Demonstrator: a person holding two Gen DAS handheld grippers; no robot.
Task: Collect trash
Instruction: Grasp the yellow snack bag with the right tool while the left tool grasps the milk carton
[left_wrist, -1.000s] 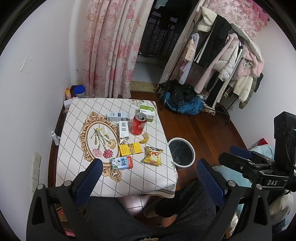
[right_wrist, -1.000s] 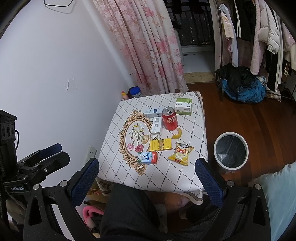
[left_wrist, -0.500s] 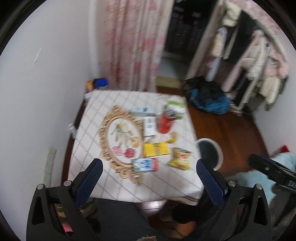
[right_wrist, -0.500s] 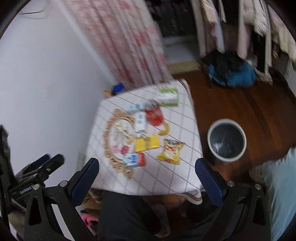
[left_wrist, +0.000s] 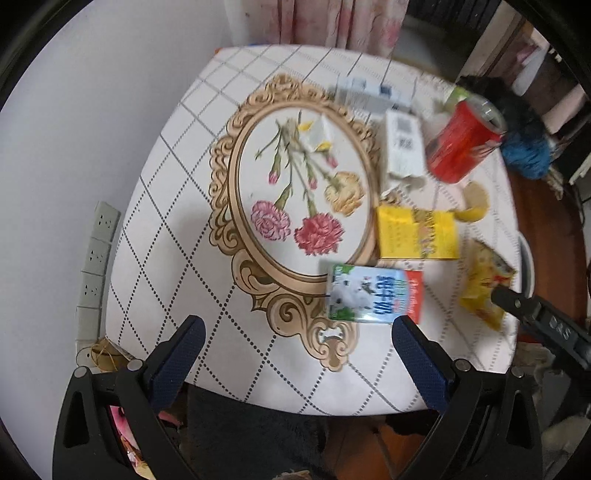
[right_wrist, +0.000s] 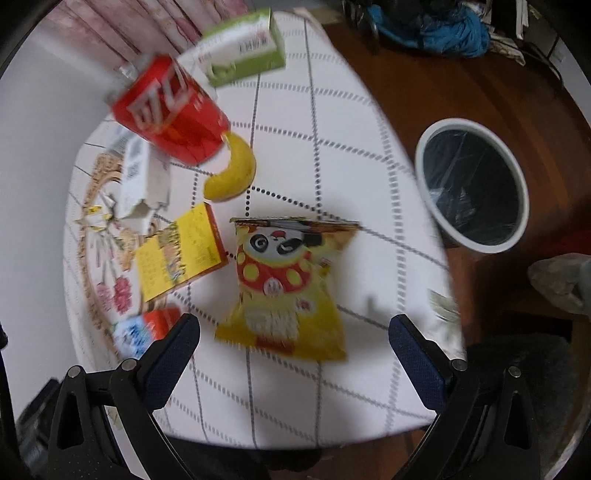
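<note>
Both grippers hang over the near edge of the table with their blue-padded jaws spread wide and nothing between them. Just ahead of the left gripper (left_wrist: 295, 354) lies a milk carton (left_wrist: 373, 293) on its side, half over the gold frame printed on the checked tablecloth (left_wrist: 177, 206). Beyond the carton sits a flat yellow box (left_wrist: 415, 232), and past that a white carton (left_wrist: 402, 147) with a torn end, then a blue-and-white box (left_wrist: 369, 94) near the far side. A red soda can (left_wrist: 461, 144) stands to the right of the white carton, with a banana piece (left_wrist: 474, 203) at its foot.

Ahead of the right gripper (right_wrist: 295, 350), almost between its fingers, lies a yellow snack bag (right_wrist: 284, 291) printed with a panda face. The yellow box (right_wrist: 181, 254) touches the bag's left edge; the banana piece (right_wrist: 232, 173) and the soda can (right_wrist: 170, 110) lie farther out, and a green-and-white box (right_wrist: 243, 48) rests at the far side. On the wooden floor (right_wrist: 424, 66) to the right of the table stands a white-rimmed trash bin (right_wrist: 472, 184) with a dark liner. A tip of the right gripper (left_wrist: 539, 317) shows in the left wrist view, over the snack bag (left_wrist: 484, 284).
</note>
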